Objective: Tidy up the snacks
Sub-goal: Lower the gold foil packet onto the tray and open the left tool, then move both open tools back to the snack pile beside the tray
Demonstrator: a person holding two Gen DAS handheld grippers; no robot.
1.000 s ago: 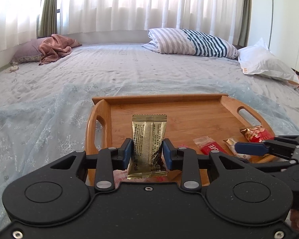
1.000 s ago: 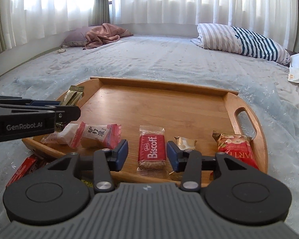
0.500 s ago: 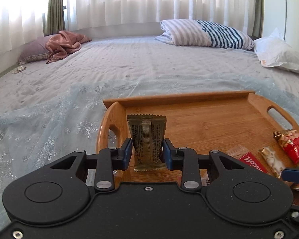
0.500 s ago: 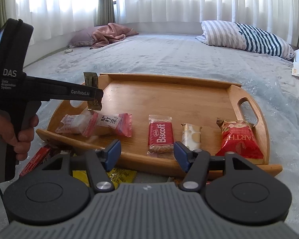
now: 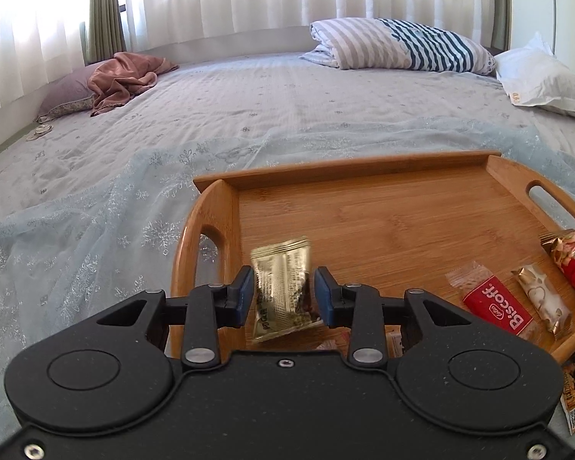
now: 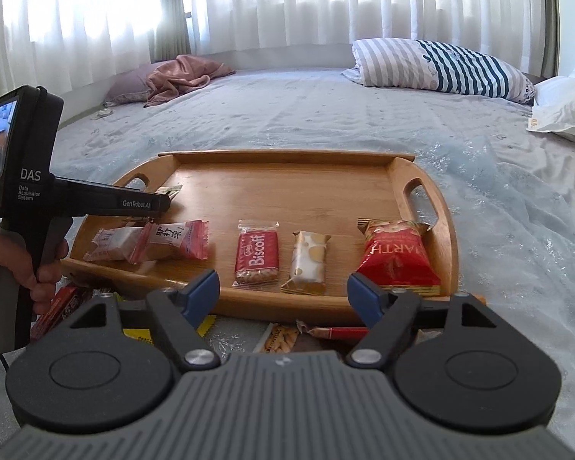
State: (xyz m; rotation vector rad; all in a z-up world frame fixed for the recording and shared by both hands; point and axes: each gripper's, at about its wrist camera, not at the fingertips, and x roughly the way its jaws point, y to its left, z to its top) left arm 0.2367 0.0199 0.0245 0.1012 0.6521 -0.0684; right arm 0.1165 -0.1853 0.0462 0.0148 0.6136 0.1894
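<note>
Our left gripper (image 5: 283,293) points forward and downward; its jaws are opening, and the gold packet (image 5: 281,287) hangs tilted and blurred between the blue pads (image 5: 245,295), seemingly clear of them. From the right wrist view we see this gripper side-on, our left hand (image 6: 4,264) wrapped round its grey handle. Our right gripper (image 6: 283,293) also tilts downward, its jaws opening wide, the two blue fingertips (image 6: 203,291) far apart with nothing gripped between them
</note>
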